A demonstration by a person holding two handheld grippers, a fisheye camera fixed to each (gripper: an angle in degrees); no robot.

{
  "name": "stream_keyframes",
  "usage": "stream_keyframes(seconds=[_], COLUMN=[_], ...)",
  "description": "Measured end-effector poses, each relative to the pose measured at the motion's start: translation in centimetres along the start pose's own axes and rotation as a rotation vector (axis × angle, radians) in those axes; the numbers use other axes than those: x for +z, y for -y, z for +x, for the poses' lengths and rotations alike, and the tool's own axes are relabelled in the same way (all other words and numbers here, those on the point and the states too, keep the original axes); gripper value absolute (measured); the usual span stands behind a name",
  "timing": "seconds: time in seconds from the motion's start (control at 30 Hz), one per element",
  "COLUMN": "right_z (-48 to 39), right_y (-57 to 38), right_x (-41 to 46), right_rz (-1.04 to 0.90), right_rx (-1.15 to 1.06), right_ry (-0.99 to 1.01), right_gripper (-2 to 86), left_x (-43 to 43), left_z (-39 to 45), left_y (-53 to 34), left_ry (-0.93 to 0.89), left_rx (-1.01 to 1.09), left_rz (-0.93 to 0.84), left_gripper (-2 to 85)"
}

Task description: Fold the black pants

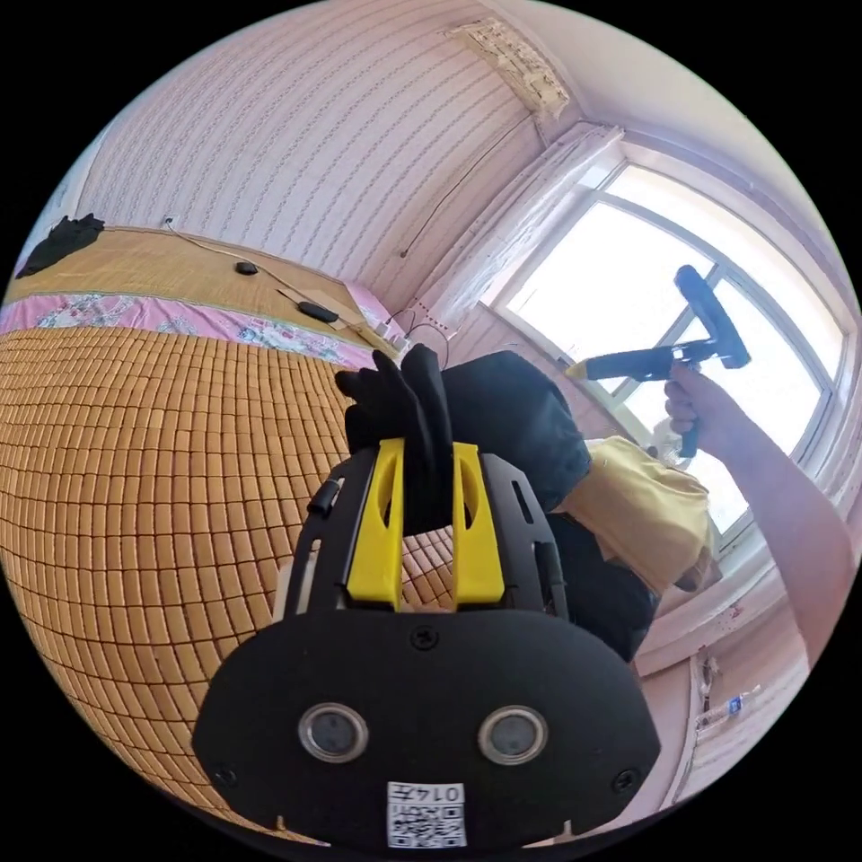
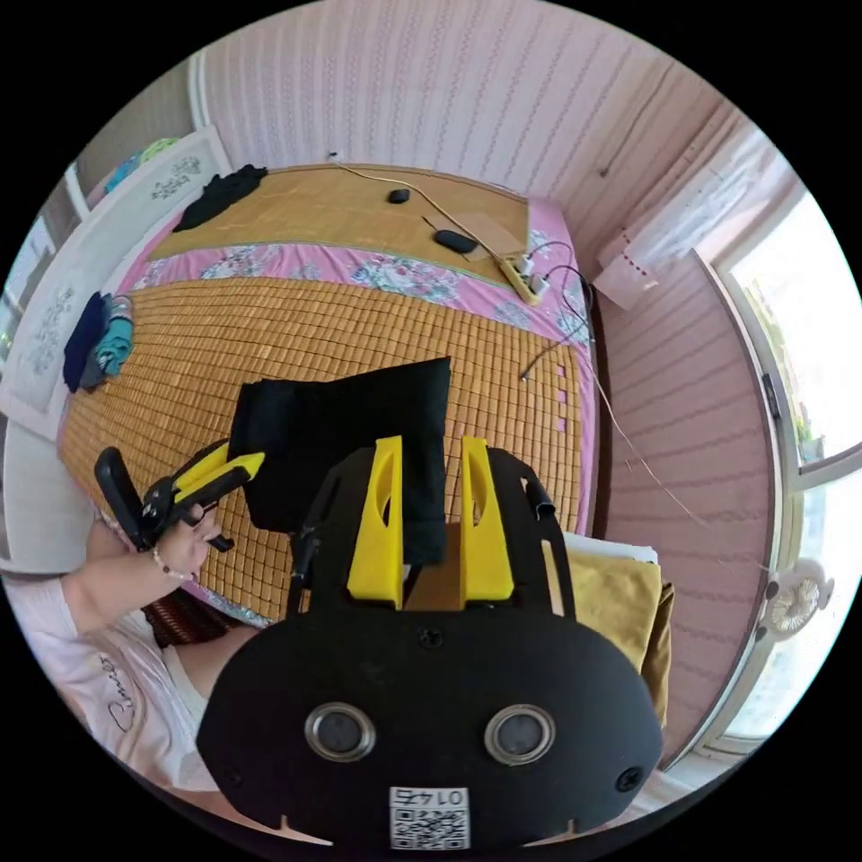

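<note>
Black pants up off the bamboo mat, hanging as a folded slab between both tools. Left gripper clamped on a bunched edge; right gripper holding cloth, grip unclear. Hand raised beside the mat

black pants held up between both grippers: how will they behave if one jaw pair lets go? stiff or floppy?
Likely floppy: the black pants hang as a drooping panel between the left gripper and the right gripper. Fabric bunches into soft lumps above the left gripper's jaws, so released cloth would probably swing down. They look light: they hang from narrow pinches.
</note>
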State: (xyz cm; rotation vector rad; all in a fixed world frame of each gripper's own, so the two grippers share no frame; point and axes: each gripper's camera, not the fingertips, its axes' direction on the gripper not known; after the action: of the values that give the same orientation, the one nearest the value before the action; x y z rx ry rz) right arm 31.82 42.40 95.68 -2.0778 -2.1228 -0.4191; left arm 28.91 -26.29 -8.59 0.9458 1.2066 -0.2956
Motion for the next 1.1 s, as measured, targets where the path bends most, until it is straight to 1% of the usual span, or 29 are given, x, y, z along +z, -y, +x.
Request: stream_keyframes(seconds=[0.03,0.07,0.1,0.17,0.27,0.3,0.33,0.37,0.4,0.43,0.47,0.53,0.57,0.63,0.67,0.73,0.83,0.93,1.1], right_z=[0.7,0.4,-0.1,-3.2,-7.8,-8.7,-10.5,-12.4,-13.4,-15.4,-17.8,-21.7,-24.3,-28.3,-31.1,-35.2,-41.6,-47.4,-56.2], right_y=[0.1,-0.1,-0.3,-2.0,-5.7,-6.6,-8.7,-10.8,-11.9,-14.0,-16.0,-18.7,-20.1,-21.3,-21.6,-21.2,-18.7,-14.7,-7.9], right_x=[-0.3,-1.1,-1.6,-3.8,-6.0,-6.3,-6.6,-6.5,-6.4,-5.8,-5.2,-4.4,-4.2,-4.4,-4.8,-5.7,-8.7,-12.6,-17.9], right_rz=[-0.003,0.029,0.047,0.091,0.146,0.159,0.175,0.183,0.181,0.163,0.144,0.109,0.100,0.081,0.066,0.047,0.072,0.124,0.163], right_rx=[0.049,0.036,0.014,-0.096,-0.201,-0.215,-0.233,-0.244,-0.249,-0.252,-0.253,-0.263,-0.264,-0.272,-0.289,-0.331,-0.437,-0.572,-0.759], right_ry=[0.025,0.076,0.085,0.040,0.042,0.062,0.122,0.206,0.251,0.330,0.373,0.382,0.379,0.394,0.413,0.430,0.453,0.427,0.405], right_gripper=[10.8,11.1,11.1,11.2,11.2,11.2,11.2,11.2,11.2,11.2,11.2,11.3,11.3,11.5,11.8,12.5,13.5,13.7,14.1], left_x=[3.7,4.9,5.9,5.4,-0.2,-4.0,-8.5,-11.0,-15.8,-20.6,-23.1,-33.1,-35.6,-44.8,-46.8,-54.8,-62.8,-68.1,-73.5], left_z=[-1.2,-1.9,-3.4,-5.6,-8.0,-8.9,-9.7,-10.1,-10.9,-11.6,-11.9,-12.9,-13.2,-14.4,-14.7,-16.0,-17.5,-19.2,-23.0], left_y=[0.2,0.2,-0.2,-1.0,-2.5,-3.6,-5.1,-6.0,-8.0,-10.1,-11.2,-15.4,-16.3,-19.4,-19.9,-21.6,-23.2,-24.4,-25.0], left_ry=[0.026,0.042,0.052,-0.019,-0.058,-0.063,-0.059,-0.055,-0.030,0.023,0.060,0.256,0.298,0.437,0.463,0.548,0.626,0.685,0.725], left_rx=[-0.040,-0.051,-0.059,-0.044,0.060,0.112,0.169,0.200,0.250,0.293,0.316,0.375,0.380,0.349,0.331,0.241,0.157,0.097,-0.003], left_rz=[-0.099,-0.134,-0.167,-0.206,-0.228,-0.227,-0.218,-0.215,-0.229,-0.247,-0.256,-0.268,-0.268,-0.248,-0.239,-0.179,-0.076,-0.017,0.033], left_gripper=[8.5,8.3,8.0,7.7,6.7,6.6,6.5,6.5,6.5,6.5,6.5,6.5,6.5,7.0,7.2,7.9,8.0,8.3,8.6])
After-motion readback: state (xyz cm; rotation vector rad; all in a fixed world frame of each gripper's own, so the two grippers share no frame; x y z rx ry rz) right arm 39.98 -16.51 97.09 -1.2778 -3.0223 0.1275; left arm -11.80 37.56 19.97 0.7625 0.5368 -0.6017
